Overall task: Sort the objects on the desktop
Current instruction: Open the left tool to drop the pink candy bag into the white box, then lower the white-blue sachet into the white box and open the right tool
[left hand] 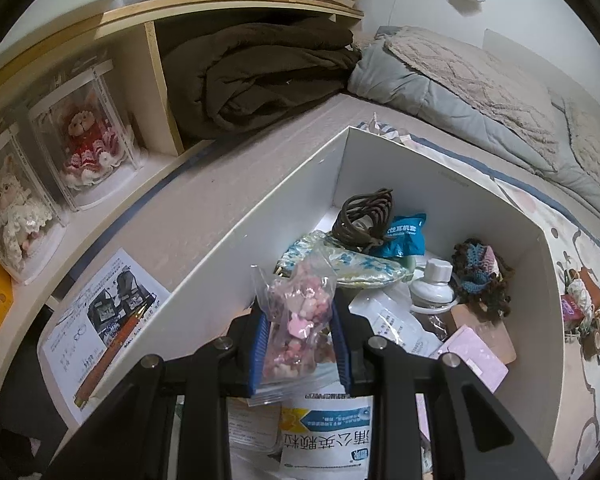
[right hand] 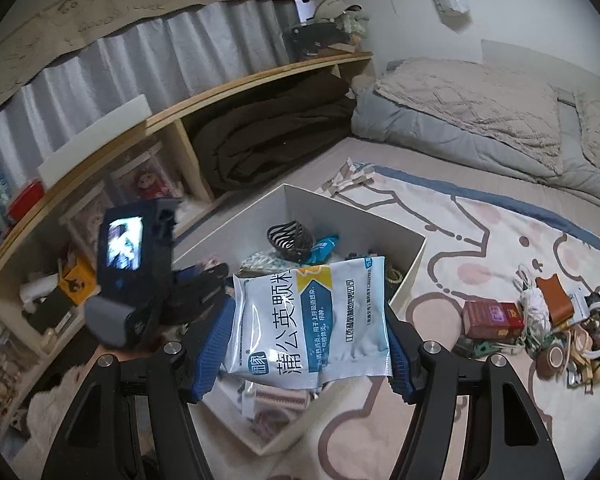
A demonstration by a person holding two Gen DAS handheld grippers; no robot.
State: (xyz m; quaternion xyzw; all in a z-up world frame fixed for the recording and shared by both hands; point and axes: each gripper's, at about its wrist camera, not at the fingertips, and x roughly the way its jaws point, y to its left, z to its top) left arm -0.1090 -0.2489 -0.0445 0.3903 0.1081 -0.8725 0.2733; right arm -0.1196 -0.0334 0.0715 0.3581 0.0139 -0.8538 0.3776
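Note:
A white cardboard box (left hand: pixel 452 184) sits on the floor mat and holds several small items: a dark hair claw (left hand: pixel 366 216), a blue packet (left hand: pixel 404 236), a white-capped bottle (left hand: pixel 434 284), a crocheted piece (left hand: pixel 484 276). My left gripper (left hand: pixel 300 340) is shut on a clear bag of pink beads (left hand: pixel 300 316), held over the box. My right gripper (right hand: pixel 308 328) is shut on a white and blue medicine pouch (right hand: pixel 312 320), above the box's (right hand: pixel 412 264) near side. The left gripper's body (right hand: pixel 132 272) shows at the left of the right wrist view.
A pile of loose objects (right hand: pixel 548 320) lies on the cartoon mat (right hand: pixel 480 240) at the right, including a red box (right hand: pixel 492 316). A low wooden shelf (left hand: pixel 148 52) with doll cases and a brown blanket (left hand: pixel 260 76) runs behind. Bedding (left hand: pixel 480 92) lies at the back right. A printed paper (left hand: pixel 100 320) lies left of the box.

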